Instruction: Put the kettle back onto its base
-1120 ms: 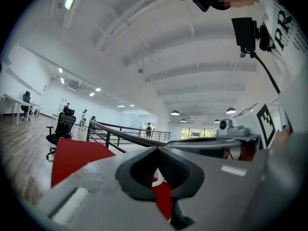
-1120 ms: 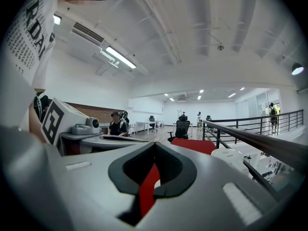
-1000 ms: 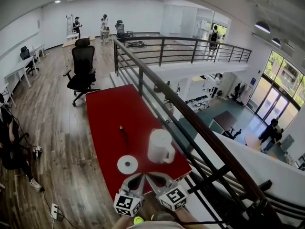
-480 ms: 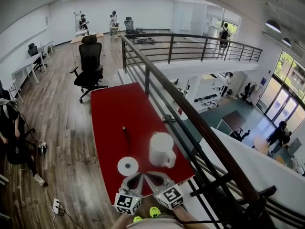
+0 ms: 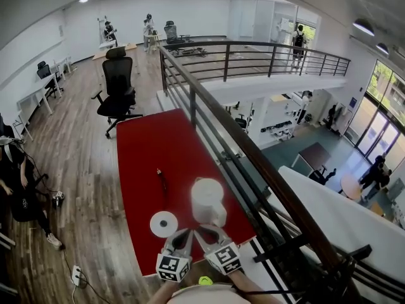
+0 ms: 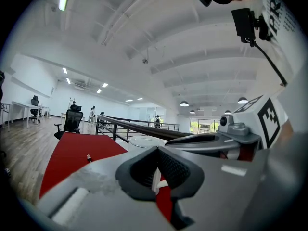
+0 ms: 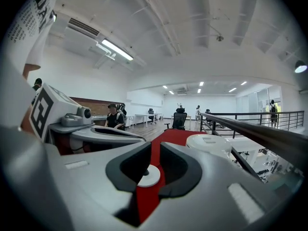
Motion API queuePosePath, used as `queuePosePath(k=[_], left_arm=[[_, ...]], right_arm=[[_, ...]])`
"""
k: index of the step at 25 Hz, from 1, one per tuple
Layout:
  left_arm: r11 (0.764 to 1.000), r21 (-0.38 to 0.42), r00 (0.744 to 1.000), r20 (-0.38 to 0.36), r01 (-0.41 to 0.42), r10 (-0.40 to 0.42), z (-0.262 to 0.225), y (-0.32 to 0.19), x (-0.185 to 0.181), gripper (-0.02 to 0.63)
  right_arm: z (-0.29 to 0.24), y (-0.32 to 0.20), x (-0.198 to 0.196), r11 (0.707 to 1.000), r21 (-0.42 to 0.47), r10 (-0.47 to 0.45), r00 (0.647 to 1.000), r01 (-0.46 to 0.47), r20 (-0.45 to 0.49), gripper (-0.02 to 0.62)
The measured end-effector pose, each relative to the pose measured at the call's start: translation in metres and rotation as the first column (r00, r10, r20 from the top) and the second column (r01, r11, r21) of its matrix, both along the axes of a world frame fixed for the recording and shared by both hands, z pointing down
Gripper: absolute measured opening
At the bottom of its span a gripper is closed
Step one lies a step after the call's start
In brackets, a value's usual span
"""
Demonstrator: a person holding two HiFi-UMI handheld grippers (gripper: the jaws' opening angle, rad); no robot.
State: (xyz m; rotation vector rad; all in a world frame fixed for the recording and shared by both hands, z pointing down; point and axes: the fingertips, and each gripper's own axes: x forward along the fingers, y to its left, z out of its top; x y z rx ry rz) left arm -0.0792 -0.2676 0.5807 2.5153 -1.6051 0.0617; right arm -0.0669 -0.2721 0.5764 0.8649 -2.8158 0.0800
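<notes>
On the red table [image 5: 142, 151] stands the white kettle [image 5: 207, 201], upright on the cloth, with its handle toward me. Its round white base [image 5: 164, 223] lies apart, just to the kettle's left. Both grippers hover side by side at the table's near edge. My left gripper [image 5: 184, 235] is shut and empty, short of the base. My right gripper [image 5: 201, 234] sits just short of the kettle. In the right gripper view its jaws [image 7: 155, 153] are opening with nothing between them. The base [image 7: 148, 176] shows through the gap and the kettle [image 7: 209, 146] stands to the right.
A dark metal railing [image 5: 221, 132] runs along the table's right side, with a drop to a lower floor beyond. A small dark pen-like object [image 5: 161, 177] lies mid-table. A black office chair [image 5: 118, 87] stands at the far end. A person [image 5: 16, 195] is at the left.
Both grippers have moved forward and down toward the kettle and base, which now sit closer to the fingertips. The kettle and base have not shifted on the table.
</notes>
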Motion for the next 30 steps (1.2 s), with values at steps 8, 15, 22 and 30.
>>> queuePosePath(k=[8, 15, 22, 30], left_arm=[[0.999, 0.001, 0.999, 0.001, -0.05, 0.05, 0.008, -0.025, 0.027, -0.008], [0.996, -0.013, 0.996, 0.009, -0.086, 0.086, 0.018, -0.044, 0.046, -0.008], [0.995, -0.014, 0.995, 0.013, -0.094, 0.094, 0.02, -0.055, 0.06, -0.008], [0.994, -0.029, 0.994, 0.026, -0.105, 0.106, 0.027, -0.063, 0.074, -0.008]], right_arm=[[0.013, -0.033, 0.032, 0.99, 0.048, 0.134, 0.988, -0.131, -0.082, 0.107], [0.023, -0.05, 0.054, 0.981, 0.049, 0.195, 0.974, -0.19, -0.112, 0.132], [0.025, -0.061, 0.07, 0.971, 0.061, 0.238, 0.962, -0.232, -0.135, 0.147], [0.038, -0.071, 0.085, 0.962, 0.032, 0.274, 0.948, -0.272, -0.165, 0.16]])
